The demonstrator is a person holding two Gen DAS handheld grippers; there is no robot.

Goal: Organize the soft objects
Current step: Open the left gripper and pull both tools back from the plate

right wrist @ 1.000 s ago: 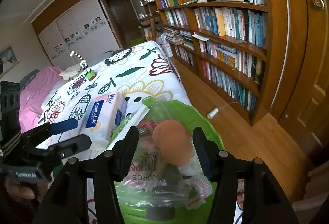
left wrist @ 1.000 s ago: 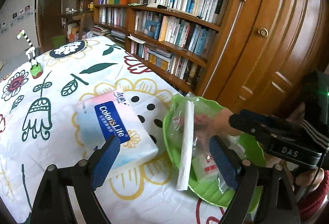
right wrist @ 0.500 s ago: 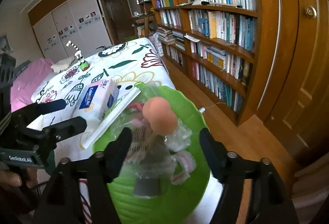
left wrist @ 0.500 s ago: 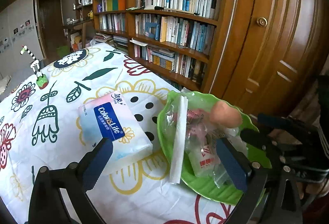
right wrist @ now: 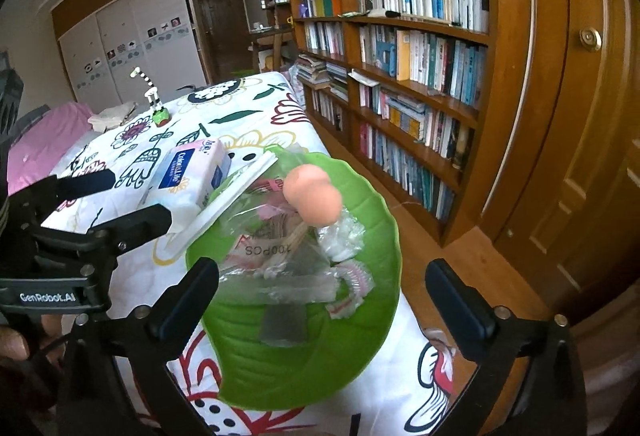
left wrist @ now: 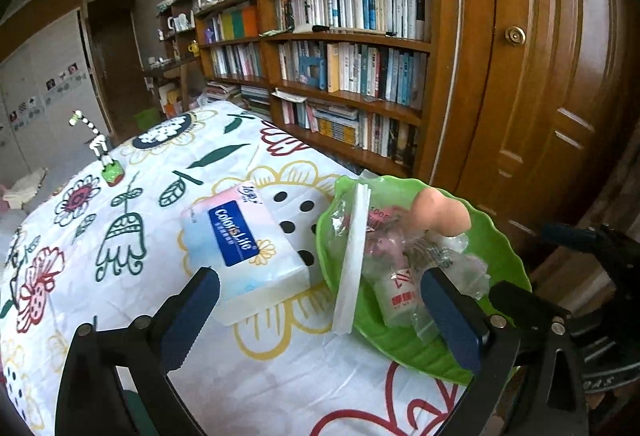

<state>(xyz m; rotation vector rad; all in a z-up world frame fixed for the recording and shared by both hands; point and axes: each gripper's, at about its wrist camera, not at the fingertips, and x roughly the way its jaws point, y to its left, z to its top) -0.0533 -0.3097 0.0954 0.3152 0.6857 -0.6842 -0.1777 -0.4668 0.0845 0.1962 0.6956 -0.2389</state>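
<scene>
While both tongs, left gripper (left wrist: 320, 312) and right gripper (right wrist: 322, 300), have just been opening and gape empty, tissue pack (left wrist: 240, 240) reads "ColorsLife".

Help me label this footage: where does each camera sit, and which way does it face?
Left wrist: on the left tongs, angled down at the tissue pack and green bowl; both its fingers show, with the right tongs at the right edge.
Right wrist: on the right tongs, angled down over the green bowl; both its fingers show, plus the left tongs and a hand.
Shared: bowl, peach sponge, tissue pack, bookshelf.
</scene>
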